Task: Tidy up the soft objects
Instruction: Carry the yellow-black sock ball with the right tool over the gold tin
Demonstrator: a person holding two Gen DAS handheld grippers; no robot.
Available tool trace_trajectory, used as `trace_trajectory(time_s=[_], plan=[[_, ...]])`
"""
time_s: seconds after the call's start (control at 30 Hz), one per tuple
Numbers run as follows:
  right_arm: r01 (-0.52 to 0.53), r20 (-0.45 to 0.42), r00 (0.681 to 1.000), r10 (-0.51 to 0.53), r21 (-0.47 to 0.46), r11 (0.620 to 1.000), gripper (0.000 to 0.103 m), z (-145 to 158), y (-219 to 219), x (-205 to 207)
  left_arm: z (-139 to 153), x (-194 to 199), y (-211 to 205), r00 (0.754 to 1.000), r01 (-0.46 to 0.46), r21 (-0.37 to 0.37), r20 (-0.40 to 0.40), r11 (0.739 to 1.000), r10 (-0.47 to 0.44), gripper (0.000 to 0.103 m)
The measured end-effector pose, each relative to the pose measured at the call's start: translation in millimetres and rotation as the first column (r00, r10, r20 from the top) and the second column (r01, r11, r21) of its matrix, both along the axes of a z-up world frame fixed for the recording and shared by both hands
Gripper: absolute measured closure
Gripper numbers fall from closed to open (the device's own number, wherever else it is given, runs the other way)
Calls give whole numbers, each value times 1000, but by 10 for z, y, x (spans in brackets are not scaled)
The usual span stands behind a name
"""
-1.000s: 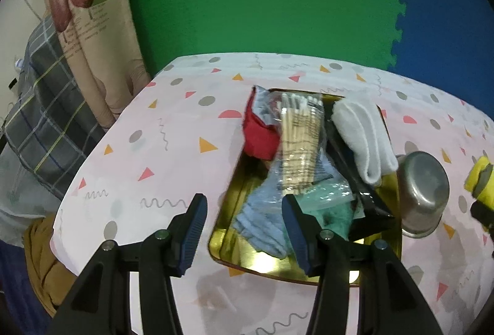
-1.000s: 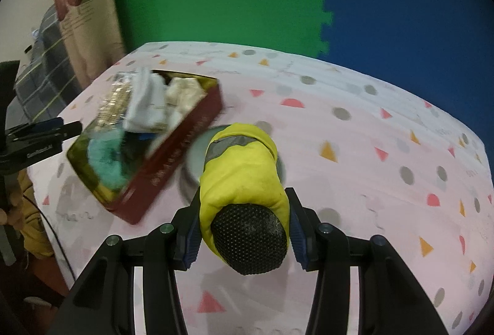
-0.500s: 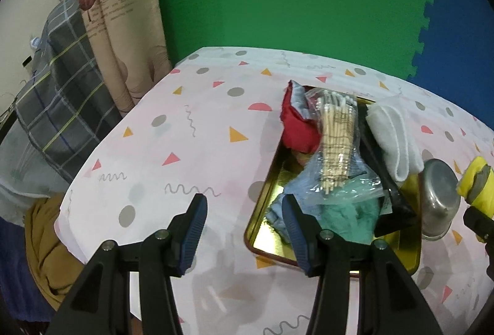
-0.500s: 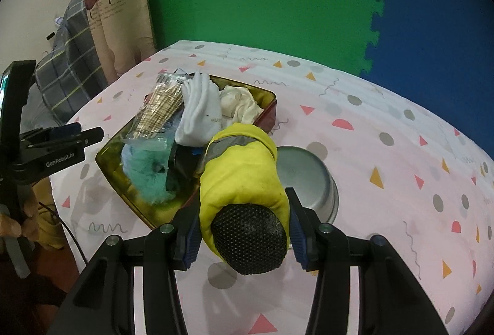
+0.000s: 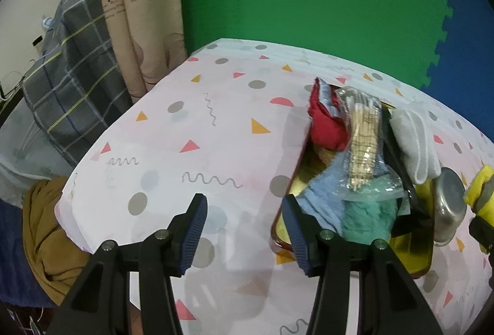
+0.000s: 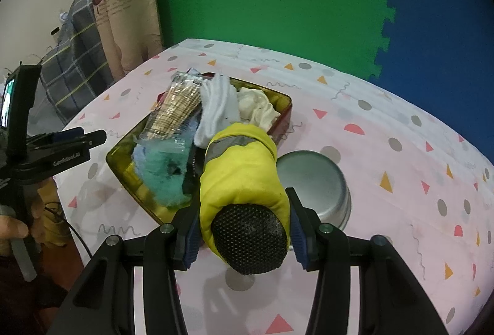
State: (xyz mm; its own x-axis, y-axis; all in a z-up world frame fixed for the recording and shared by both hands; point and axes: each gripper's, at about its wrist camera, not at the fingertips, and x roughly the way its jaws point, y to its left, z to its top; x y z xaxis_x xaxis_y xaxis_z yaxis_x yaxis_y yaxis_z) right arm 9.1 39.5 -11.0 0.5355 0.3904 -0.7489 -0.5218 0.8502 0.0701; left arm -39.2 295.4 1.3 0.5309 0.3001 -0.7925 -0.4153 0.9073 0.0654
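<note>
1. The right gripper (image 6: pixel 242 237) is clamped on a yellow glove (image 6: pixel 244 177), its pads pressing both sides; the glove hangs just near of the tin (image 6: pixel 282 100).
2. The left gripper (image 5: pixel 244 230) stands partly open with nothing between its pads, over the cloth left of the tin.
3. The tin is already heaped: packet (image 6: pixel 176 112), white sock (image 6: pixel 216 109), teal fluff (image 6: pixel 163 171).
4. Carry the glove over the tin's near right corner, lower it, then release; the bowl (image 6: pixel 311 180) sits just right, so keep clear.
5. Likely the pile will spill unless the glove is pressed in.

"GenRobot.AI" (white lettering), left gripper (image 6: pixel 66 143) side
</note>
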Motion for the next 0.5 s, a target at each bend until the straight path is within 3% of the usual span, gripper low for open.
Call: trace_trajectory(time_s=[0.5], plan=[[-45, -2, 999, 45, 8, 999, 58, 38, 257, -58, -24, -59, 196, 996, -87, 3, 12, 996, 87, 51]])
